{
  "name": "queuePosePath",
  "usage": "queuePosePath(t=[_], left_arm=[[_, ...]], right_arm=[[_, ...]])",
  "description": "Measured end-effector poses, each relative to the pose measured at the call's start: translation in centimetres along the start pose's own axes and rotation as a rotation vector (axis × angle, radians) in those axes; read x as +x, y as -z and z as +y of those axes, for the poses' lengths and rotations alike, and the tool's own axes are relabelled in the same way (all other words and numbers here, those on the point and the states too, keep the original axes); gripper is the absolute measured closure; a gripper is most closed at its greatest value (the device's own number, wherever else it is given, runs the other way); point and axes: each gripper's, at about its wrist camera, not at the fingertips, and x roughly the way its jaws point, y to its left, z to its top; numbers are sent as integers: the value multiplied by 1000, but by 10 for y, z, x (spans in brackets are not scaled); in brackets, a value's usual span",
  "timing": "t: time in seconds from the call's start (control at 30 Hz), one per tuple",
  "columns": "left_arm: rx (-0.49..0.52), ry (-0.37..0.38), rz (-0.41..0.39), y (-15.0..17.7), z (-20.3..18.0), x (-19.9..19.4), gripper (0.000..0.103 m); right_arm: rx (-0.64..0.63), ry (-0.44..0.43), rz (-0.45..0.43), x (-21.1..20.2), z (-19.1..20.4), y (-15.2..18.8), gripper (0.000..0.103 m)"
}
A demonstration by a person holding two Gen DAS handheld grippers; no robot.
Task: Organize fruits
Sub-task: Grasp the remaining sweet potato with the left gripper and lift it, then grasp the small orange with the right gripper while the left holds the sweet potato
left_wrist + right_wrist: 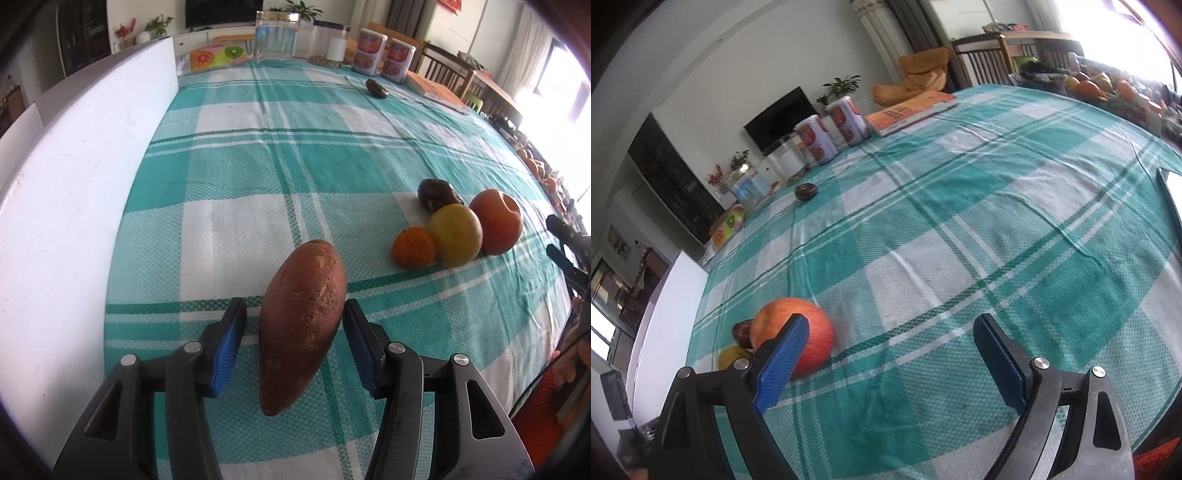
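Sweet potato [301, 325] between parted left tool [293, 345] pads

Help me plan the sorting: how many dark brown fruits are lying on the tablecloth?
2. One dark brown fruit sits in the cluster behind the yellow fruit, beside the red apple. The other lies alone far back, near the cans. Others may be hidden.

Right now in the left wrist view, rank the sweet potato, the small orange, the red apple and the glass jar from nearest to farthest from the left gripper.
1. Sweet potato, between the left gripper fingers.
2. Small orange, ahead to the right.
3. Red apple, farther right.
4. Glass jar, at the table's far edge.
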Motion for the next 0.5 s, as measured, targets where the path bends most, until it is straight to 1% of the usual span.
queuePosePath(t=[0.07, 0.13, 0.17, 0.23, 0.3, 0.37, 0.4, 0.47, 0.5], left_arm=[[3, 0, -5, 2, 1, -1, 46], [4, 6, -8, 3, 2, 0, 46], [3, 6, -9, 4, 3, 0, 46], [8, 4, -14, 5, 2, 0, 46], [13, 2, -17, 6, 1, 0, 44], [16, 5, -20, 7, 0, -1, 44], [15, 6, -20, 8, 0, -1, 44], [11, 12, -21, 8, 2, -3, 44], [8, 12, -23, 8, 4, -5, 44]], right_arm=[[-146, -135, -6, -8, 34, 10, 13], [-309, -242, 37, -8, 71, 26, 13], [-373, -276, 75, -4, 87, 34, 13], [-450, -302, 136, 6, 108, 47, 14], [-462, -292, 175, 20, 117, 51, 15], [-403, -308, 215, 35, 114, 49, 18], [-377, -318, 239, 41, 113, 48, 22], [-344, -358, 285, 46, 114, 51, 25], [-332, -400, 313, 46, 116, 54, 26]])
